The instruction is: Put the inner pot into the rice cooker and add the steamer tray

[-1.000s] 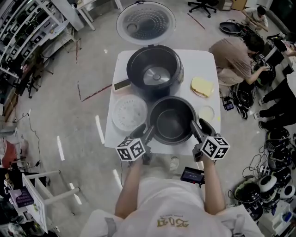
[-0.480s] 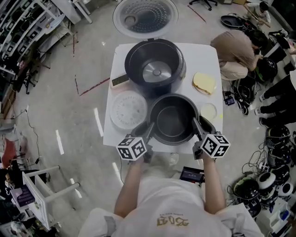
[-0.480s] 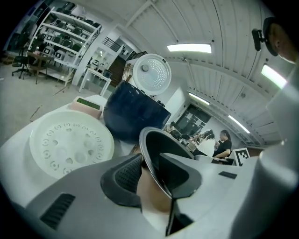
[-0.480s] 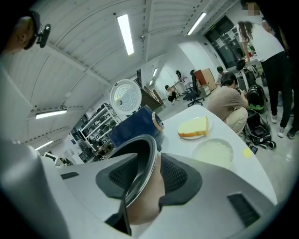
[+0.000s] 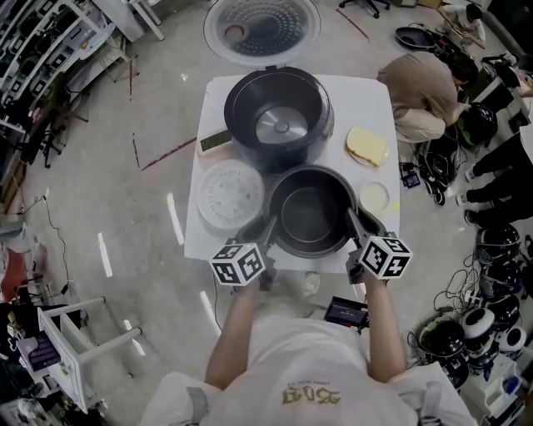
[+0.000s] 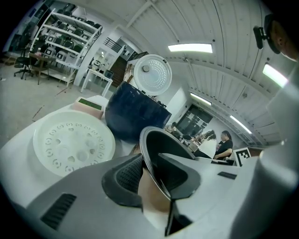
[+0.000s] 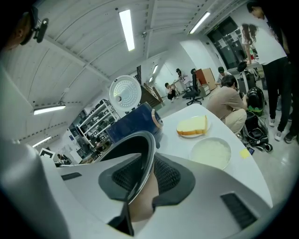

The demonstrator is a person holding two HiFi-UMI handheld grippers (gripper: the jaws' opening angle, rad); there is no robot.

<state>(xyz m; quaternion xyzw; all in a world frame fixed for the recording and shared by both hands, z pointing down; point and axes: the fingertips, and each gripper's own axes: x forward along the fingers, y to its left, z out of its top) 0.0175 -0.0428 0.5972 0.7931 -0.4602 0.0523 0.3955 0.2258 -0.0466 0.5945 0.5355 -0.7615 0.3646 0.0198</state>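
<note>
The dark inner pot [image 5: 310, 212] stands on the white table [image 5: 366, 100], in front of the open rice cooker [image 5: 279, 116]. To its left lies the white round steamer tray [image 5: 231, 195]. My left gripper [image 5: 266, 231] grips the pot's left rim and my right gripper [image 5: 352, 226] its right rim. Both pairs of jaws have just been closing with the rim between them. In the left gripper view the thin rim of the inner pot [image 6: 154, 140] runs between the left gripper's [image 6: 149, 168] pads. In the right gripper view the right gripper [image 7: 145, 175] pinches the inner pot [image 7: 133, 149] the same way.
The cooker's lid [image 5: 262, 25] stands open behind the cooker. A slice of bread on a plate [image 5: 366, 146] and a small bowl of rice [image 5: 375, 198] sit at the table's right side. A person [image 5: 425, 91] crouches right of the table among gear on the floor.
Both grippers' jaws have narrowed onto the pot's rim, one on each side. The hands and the pot have stayed where they were.
</note>
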